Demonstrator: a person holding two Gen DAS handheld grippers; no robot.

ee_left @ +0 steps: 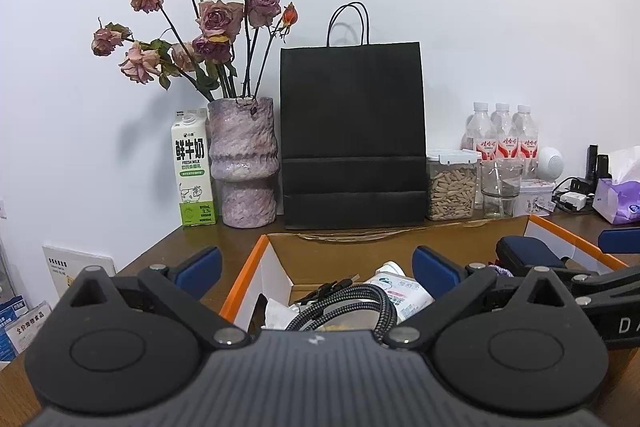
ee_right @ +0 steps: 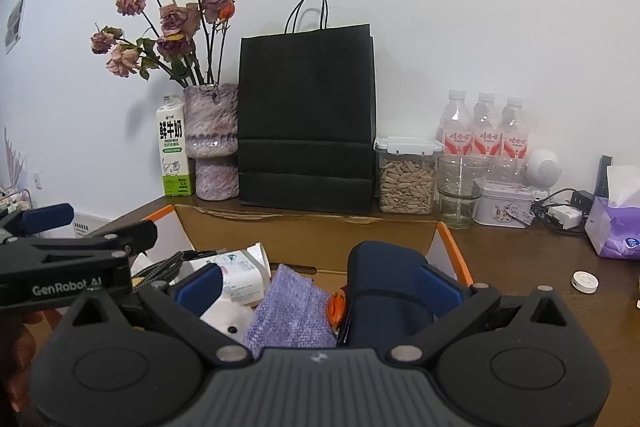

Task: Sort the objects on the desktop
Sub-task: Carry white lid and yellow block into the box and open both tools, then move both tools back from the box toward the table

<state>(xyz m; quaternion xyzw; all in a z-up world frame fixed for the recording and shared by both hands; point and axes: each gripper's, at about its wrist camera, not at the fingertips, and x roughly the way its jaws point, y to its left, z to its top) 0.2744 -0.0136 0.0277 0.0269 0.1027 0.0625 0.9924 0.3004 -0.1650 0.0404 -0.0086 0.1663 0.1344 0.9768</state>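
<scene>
An open cardboard box with orange flaps (ee_left: 244, 279) (ee_right: 452, 247) sits on the brown desk. In it lie a braided black cable (ee_left: 348, 301), a white packet (ee_left: 404, 293) (ee_right: 240, 275), a purple knitted cloth (ee_right: 288, 311), a white plush toy (ee_right: 228, 319) and a dark blue case (ee_right: 384, 283) (ee_left: 528, 253). My left gripper (ee_left: 316, 269) hovers open over the box's left part, above the cable, gripping nothing. My right gripper (ee_right: 322, 285) is open over the right part. The cloth and case lie between its jaws, and neither is gripped.
Along the wall stand a milk carton (ee_left: 194, 171), a vase of dried roses (ee_left: 244, 163), a black paper bag (ee_left: 352, 135), a seed jar (ee_right: 406, 179), a glass (ee_right: 460, 191), water bottles (ee_right: 484, 131) and a tin (ee_right: 504, 207). A tissue pack (ee_right: 616, 227) and a small white disc (ee_right: 585, 281) lie right.
</scene>
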